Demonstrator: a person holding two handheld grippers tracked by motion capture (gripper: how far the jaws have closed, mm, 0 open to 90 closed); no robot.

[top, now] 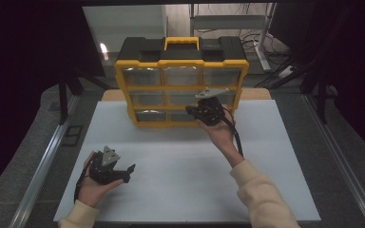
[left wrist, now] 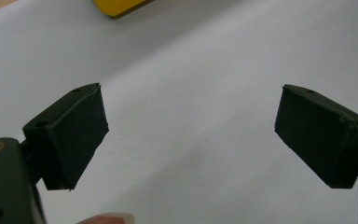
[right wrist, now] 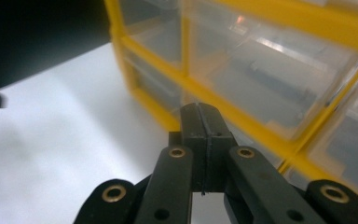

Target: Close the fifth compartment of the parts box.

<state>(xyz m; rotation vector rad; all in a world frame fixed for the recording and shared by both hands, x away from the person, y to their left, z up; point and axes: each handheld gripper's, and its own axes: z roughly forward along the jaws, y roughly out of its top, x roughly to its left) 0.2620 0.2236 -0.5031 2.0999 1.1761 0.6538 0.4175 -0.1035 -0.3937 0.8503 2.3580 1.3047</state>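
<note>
A white table top [top: 185, 180] takes up most of the high view, its left and right edges running alongside metal rails and its near half bare, so there is wide open surface between and ahead of the two hands. At the far edge stands one yellow and black drawer cabinet [top: 180, 57], upright with a yellow carry handle on top, its front facing the person; nine clear drawers can be counted in three rows of three, though the lower right ones are partly covered by the right hand. Two grippers are in play. The right gripper [top: 193, 109] is held up against the cabinet's lower right drawers, and the right gripper view shows its jaws pressed flat together with nothing between them, the tips [right wrist: 200, 122] just in front of a yellow divider of the cabinet [right wrist: 261, 126]; whether they actually touch it is hard to judge, since the drawers there are blurred. The left gripper [top: 129, 173] rests low over the near left part of the table top, well apart from the cabinet. The left gripper view shows its jaws spread wide over bare white surface [left wrist: 191, 140], with a yellow corner of the cabinet [left wrist: 116, 5] at the top edge.
</note>
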